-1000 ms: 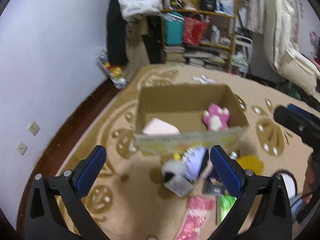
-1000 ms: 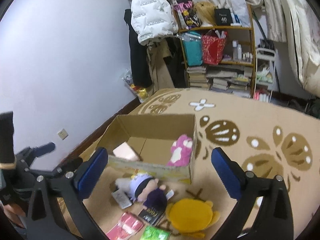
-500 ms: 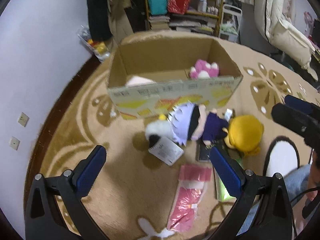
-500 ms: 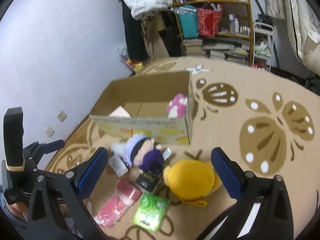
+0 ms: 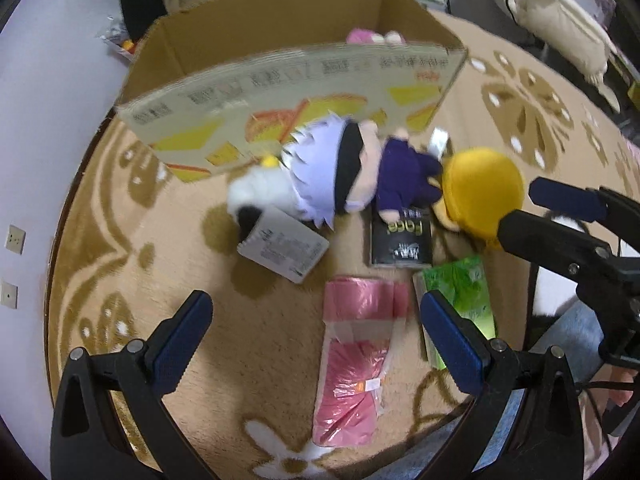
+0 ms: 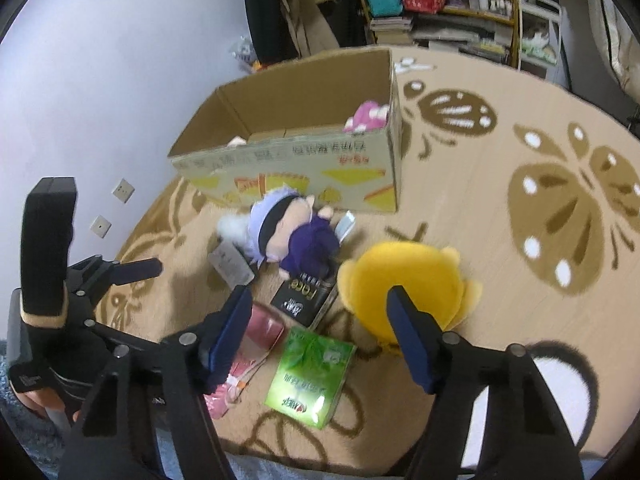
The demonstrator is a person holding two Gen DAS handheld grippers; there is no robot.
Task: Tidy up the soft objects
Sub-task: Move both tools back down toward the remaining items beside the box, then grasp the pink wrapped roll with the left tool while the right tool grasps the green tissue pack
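An open cardboard box (image 5: 280, 92) (image 6: 304, 160) stands on the carpet with a pink plush (image 5: 362, 36) (image 6: 366, 116) inside. In front of it lie a white-haired doll in purple (image 5: 352, 172) (image 6: 292, 236), a white fluffy plush (image 5: 256, 192), and a yellow plush (image 5: 480, 192) (image 6: 404, 284). My left gripper (image 5: 316, 332) is open and empty above a pink packet (image 5: 356, 352). My right gripper (image 6: 320, 328) is open and empty, above a green packet (image 6: 312, 376) with one finger (image 6: 408, 328) over the yellow plush.
A black "Face" box (image 5: 402, 240) (image 6: 302, 300) and a grey tag (image 5: 284, 248) lie among the toys. The green packet (image 5: 460, 292) lies right of the pink one. A shelf (image 6: 440, 0) with books and bags stands behind, a wall (image 6: 100, 60) to the left.
Both grippers have dropped lower and closer to the toys on the carpet. The right gripper has narrowed and now sits over the yellow plush and the green packet.
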